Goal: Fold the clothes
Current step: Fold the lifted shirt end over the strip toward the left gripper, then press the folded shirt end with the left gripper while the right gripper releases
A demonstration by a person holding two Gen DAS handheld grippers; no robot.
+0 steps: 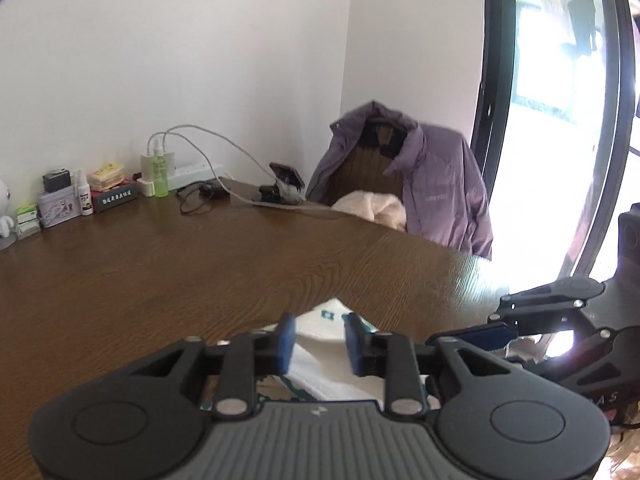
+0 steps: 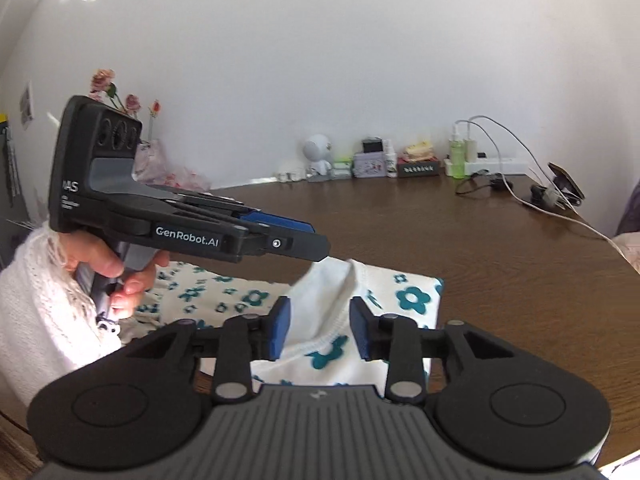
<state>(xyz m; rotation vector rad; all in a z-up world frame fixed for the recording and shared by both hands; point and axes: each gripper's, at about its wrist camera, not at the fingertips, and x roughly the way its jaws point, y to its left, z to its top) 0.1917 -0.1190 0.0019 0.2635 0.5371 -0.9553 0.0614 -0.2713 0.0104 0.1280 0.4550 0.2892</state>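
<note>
- Right wrist view, nearest: right gripper (image 2: 319, 328) hangs low over the floral garment (image 2: 412, 300), its blue pads apart with a raised white fold (image 2: 332, 280) standing between them; no pad is seen pressing the cloth, so nothing is gripped.
- Beside the garment's left part: left gripper (image 2: 316, 246), held in a person's hand (image 2: 124, 272), points at the same raised fold; from this side its gap cannot be judged.
- Left wrist view: the left gripper's (image 1: 318, 340) pads stand narrowly apart over white cloth, not clearly pinching it.
- Judgement on the step: the fold is being set. Both claws should close on one edge together, lift evenly and lay the cloth flat, keeping the hem from bunching.
- The garment lies on the near part of the wooden table (image 2: 500, 248).
- Far beyond the garment, at the wall: a lidded tin (image 2: 370, 167), contents hidden; a green bottle (image 2: 456, 156), apparently holding liquid.
</note>
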